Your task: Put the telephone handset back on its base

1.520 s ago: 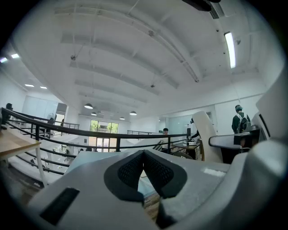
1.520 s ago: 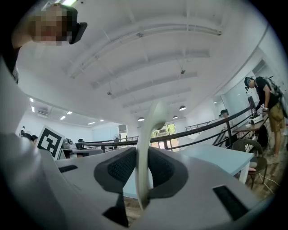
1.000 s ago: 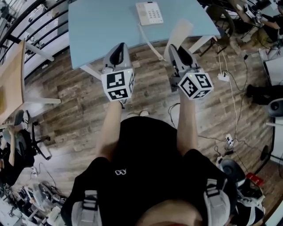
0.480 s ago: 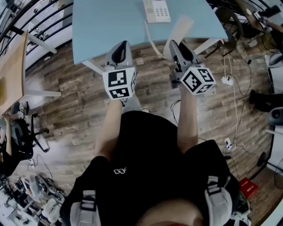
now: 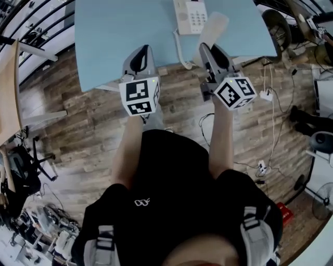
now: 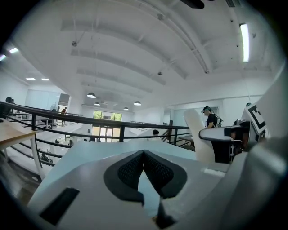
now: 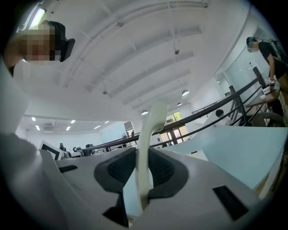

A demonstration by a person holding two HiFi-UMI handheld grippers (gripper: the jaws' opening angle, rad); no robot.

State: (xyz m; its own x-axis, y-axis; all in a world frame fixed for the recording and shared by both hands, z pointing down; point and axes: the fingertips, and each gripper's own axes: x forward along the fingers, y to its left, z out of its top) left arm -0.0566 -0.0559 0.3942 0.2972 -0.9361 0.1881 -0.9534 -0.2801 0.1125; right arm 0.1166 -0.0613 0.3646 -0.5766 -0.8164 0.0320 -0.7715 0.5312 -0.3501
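A cream telephone handset (image 5: 213,27) stands up between the jaws of my right gripper (image 5: 207,50), which is shut on it above the near edge of the blue table (image 5: 119,31). In the right gripper view the handset (image 7: 147,148) rises between the two dark pads. The cream telephone base (image 5: 190,15) with its keypad lies on the table just left of and beyond the handset. Its cord (image 5: 180,54) loops off the table edge. My left gripper (image 5: 141,51) hovers over the table's near edge, shut with nothing in it. Its pads (image 6: 135,168) meet at their tips.
A wooden table (image 5: 8,98) stands at the left beside a black railing (image 5: 31,39). Cables and a power strip (image 5: 268,95) lie on the wood floor at the right, with chairs (image 5: 276,23) behind them. In the left gripper view the handset (image 6: 196,134) shows at the right.
The table and telephone base have come nearer in the head view. Both grippers now reach over the table's near edge. The right gripper still holds the handset, closer to the base.
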